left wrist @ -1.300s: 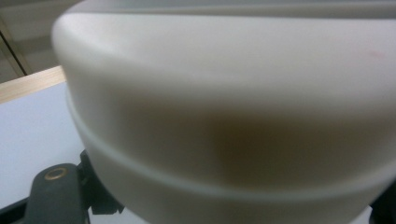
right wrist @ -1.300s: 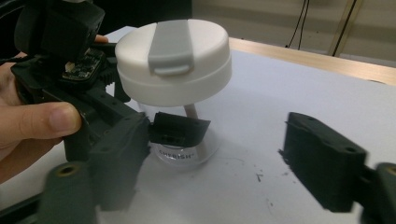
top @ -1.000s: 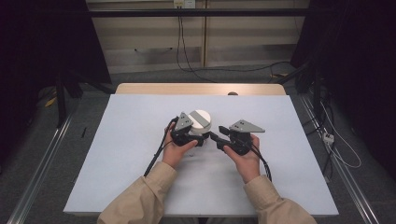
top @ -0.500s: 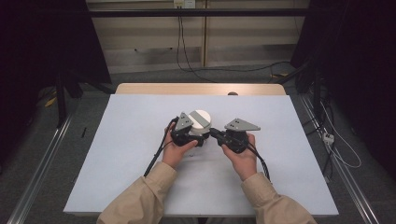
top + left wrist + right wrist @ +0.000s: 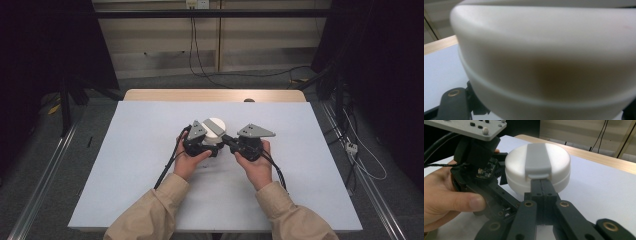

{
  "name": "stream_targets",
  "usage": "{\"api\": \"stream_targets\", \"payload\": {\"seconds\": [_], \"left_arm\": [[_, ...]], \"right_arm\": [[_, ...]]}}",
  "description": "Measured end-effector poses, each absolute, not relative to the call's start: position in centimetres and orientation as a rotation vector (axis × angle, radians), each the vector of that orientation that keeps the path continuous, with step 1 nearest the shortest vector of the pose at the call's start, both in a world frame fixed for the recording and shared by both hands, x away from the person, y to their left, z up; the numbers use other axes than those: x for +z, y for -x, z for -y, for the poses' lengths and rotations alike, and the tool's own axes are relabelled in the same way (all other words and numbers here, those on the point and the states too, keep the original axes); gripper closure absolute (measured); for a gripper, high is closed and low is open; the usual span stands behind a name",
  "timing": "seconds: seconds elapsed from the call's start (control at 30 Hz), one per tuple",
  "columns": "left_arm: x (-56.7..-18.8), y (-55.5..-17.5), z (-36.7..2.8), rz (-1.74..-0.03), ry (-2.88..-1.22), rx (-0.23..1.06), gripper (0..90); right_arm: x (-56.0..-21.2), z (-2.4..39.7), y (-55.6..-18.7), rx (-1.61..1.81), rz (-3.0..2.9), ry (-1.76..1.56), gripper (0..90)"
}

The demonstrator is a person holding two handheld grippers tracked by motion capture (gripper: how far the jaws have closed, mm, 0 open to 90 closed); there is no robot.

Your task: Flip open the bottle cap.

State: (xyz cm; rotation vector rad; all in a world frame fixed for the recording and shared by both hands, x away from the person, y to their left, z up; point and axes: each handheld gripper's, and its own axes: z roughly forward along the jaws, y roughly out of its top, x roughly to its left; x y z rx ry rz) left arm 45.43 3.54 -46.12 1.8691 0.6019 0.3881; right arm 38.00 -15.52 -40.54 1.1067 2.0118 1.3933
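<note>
Gripping a round white container [image 5: 215, 129] from the left side: left hand-held gripper [image 5: 206, 145], clamped on its wall, with the container's pale body pressed right up against the lens in the left gripper view [image 5: 544, 62]. Bearing no readable brand, label or writing anywhere on the container, nor on the grey strap-like flap [image 5: 537, 160] running across its domed lid. Resting on the white surface [image 5: 125, 165], near its middle, between the two hand-held grippers. Meeting it from the right: right hand-held gripper [image 5: 541, 185], jaws clenched together with nothing between them, tips just at the lower end of the grey flap, at the container's near edge; jaws just been closing, now fully together. Whether the tips actually touch the flap cannot be told. Wrapped around the left hand-held gripper's black body: left hand [image 5: 446, 195], thumb laid along its side, as seen in the right gripper view. Curled under the right hand-held gripper: right hand [image 5: 255, 167]. Coming in from the near edge of the surface, both forearms in beige sleeves [image 5: 150, 215], angled inward toward the container.
</note>
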Motion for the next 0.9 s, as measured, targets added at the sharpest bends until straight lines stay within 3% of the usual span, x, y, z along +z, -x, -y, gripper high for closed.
{"api": "stream_targets", "payload": {"seconds": [0.9], "left_arm": [[-46.1, -45.4, -3.5, -0.606, -1.867, 0.383, 18.5]], "right_arm": [[-37.2, 14.7, -39.5, 1.424, -1.980, -1.035, 90.0]]}}
